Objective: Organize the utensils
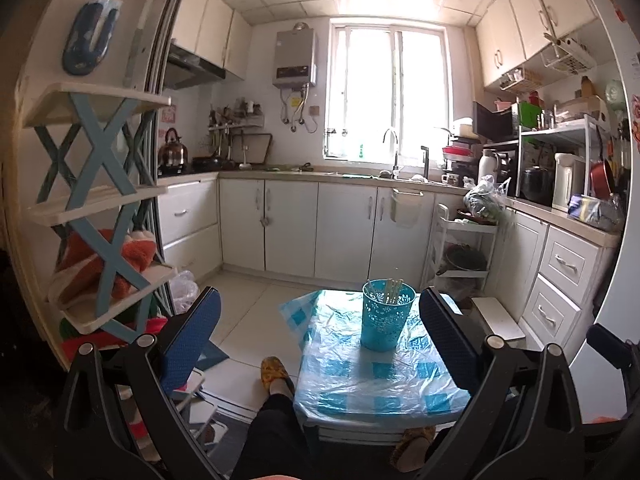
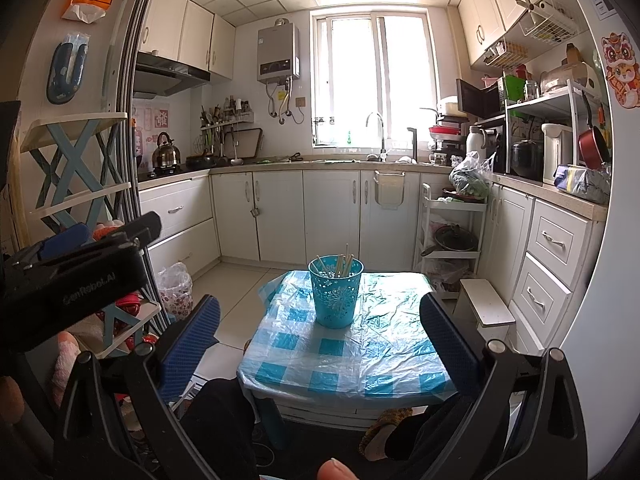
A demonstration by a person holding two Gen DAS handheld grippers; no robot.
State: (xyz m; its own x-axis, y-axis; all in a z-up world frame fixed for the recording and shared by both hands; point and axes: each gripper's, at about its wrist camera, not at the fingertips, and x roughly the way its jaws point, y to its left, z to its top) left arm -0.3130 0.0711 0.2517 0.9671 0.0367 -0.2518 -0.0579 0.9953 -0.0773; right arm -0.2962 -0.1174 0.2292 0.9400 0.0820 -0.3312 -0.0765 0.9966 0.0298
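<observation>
A turquoise perforated utensil holder stands upright on a small table covered by a blue-checked plastic cloth. Several pale chopsticks stand inside it. My left gripper is open and empty, held back above the table's near side. My right gripper is open and empty too, also short of the table. The left gripper's body shows at the left of the right wrist view.
A shelf rack with blue cross braces stands close on the left. A white step stool sits right of the table, by drawers. A trolley stands behind. The person's legs and slippers are below the table edge.
</observation>
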